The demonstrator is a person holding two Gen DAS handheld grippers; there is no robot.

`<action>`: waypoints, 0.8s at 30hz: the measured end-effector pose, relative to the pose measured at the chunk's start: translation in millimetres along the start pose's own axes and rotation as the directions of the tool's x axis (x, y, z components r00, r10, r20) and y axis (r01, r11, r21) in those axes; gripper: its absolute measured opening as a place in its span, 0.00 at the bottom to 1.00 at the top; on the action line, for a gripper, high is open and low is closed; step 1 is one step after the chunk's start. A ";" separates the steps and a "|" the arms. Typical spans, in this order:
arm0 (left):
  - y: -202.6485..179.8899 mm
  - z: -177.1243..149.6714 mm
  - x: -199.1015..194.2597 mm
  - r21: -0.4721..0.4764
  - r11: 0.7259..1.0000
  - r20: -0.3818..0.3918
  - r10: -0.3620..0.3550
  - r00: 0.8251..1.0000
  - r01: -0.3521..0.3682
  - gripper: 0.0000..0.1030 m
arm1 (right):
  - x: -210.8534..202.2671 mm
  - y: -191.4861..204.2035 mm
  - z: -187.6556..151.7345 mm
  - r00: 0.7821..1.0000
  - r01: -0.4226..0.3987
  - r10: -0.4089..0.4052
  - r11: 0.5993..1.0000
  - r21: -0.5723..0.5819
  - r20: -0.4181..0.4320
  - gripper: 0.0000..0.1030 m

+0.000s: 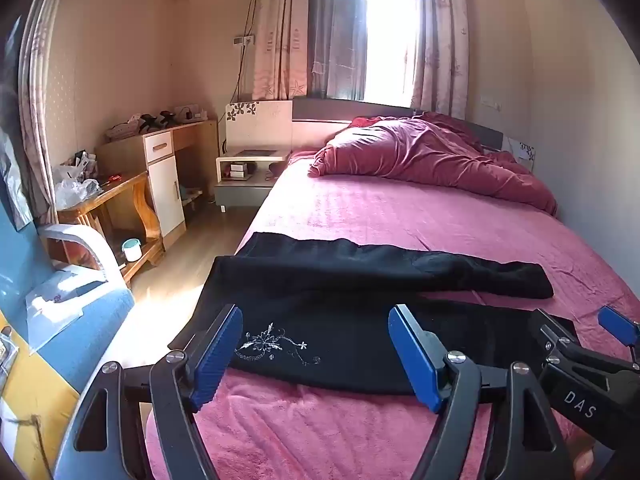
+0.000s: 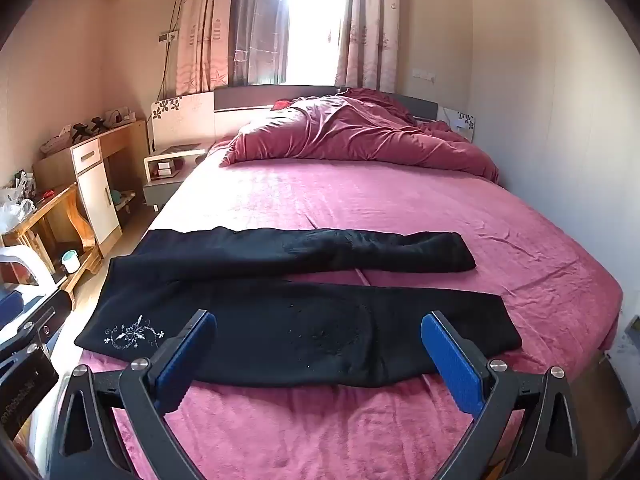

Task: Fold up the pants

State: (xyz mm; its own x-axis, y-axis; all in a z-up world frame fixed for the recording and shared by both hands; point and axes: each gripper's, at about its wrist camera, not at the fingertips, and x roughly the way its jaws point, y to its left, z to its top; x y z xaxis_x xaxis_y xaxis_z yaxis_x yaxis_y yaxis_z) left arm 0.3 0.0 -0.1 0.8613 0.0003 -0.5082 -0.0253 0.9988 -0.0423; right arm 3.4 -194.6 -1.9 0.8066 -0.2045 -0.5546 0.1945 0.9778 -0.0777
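Black pants (image 2: pixel 288 320) lie spread flat across the near end of the bed (image 2: pixel 400 208), on its pink sheet. The waist end, marked by a small white floral embroidery (image 2: pixel 134 336), reaches the bed's left edge. Both legs run toward the right edge: the near leg ends close to the bed's near right corner, the far leg stops short of it, and a strip of pink sheet shows between the two legs on the right.

The left tongs (image 1: pixel 316 354) are spread wide apart and hold nothing, hovering over the waist end just above the embroidery (image 1: pixel 276 346). The right tongs (image 2: pixel 320 360) are likewise spread wide and hold nothing, hovering over the near leg. A crumpled maroon quilt (image 2: pixel 360 136) is heaped at the bed's head end.
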 end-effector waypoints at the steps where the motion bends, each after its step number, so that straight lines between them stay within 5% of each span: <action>1: 0.0 0.0 -0.2 -0.001 1.000 0.006 -0.003 1.000 0.003 0.75 | 0.4 -0.4 -0.4 1.000 -0.006 0.006 1.000 0.007 0.004 1.00; 24: 3.2 -5.1 12.5 -0.014 1.000 -0.053 -0.002 0.999 0.002 0.75 | 18.6 -2.8 -12.9 0.999 -0.032 0.033 0.999 0.038 -0.027 1.00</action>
State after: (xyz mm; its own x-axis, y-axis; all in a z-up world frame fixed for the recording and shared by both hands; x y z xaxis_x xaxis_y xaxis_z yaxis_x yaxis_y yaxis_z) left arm 8.4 3.0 -11.0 0.8333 -0.0048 -0.5529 -0.0307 0.9980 -0.0549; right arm 10.7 -200.6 -22.7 0.7970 -0.1707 -0.5793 0.1893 0.9815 -0.0287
